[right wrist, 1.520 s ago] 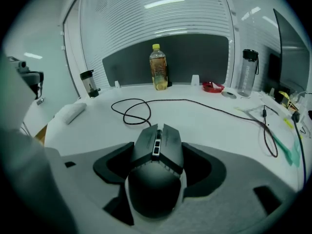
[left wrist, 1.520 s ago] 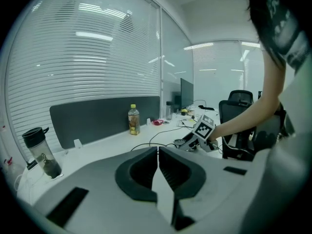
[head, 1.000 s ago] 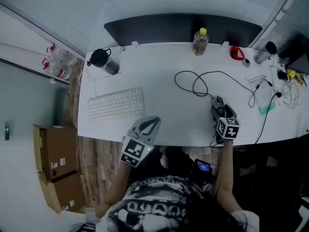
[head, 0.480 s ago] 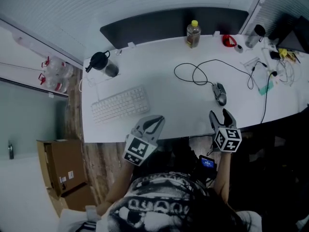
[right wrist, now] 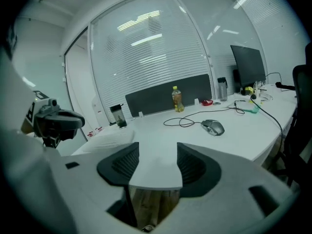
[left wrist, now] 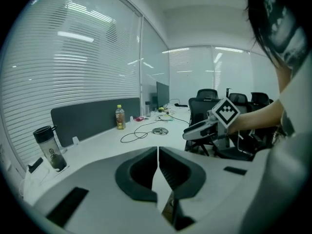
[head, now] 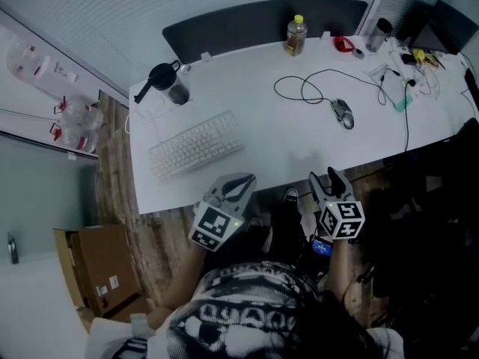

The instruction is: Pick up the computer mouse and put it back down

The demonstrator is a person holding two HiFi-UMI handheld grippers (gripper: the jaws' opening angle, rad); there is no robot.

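Right tool (head: 323, 178) hangs short of the table's (head: 284, 144) near edge, jaws apart and empty, having just been closing. Beside it, the left tool (head: 238, 182) is closed on nothing. Off to the left lies the keyboard (head: 196, 143), out of the way. Well apart from both tools, the computer mouse (head: 342, 113) rests on the table, apparently already set down, its cable (head: 303, 90) looped behind.

Bare desk (head: 284, 144) between keyboard (head: 196, 143) and mouse (head: 342, 113); looped cable (head: 301, 90) behind mouse.

This is an office: a long white tabletop (head: 284, 148) holds a keyboard (head: 196, 143) and a monitor (right wrist: 247, 62), with office chairs (left wrist: 207, 99) beside it and window blinds (left wrist: 73, 72) behind it.
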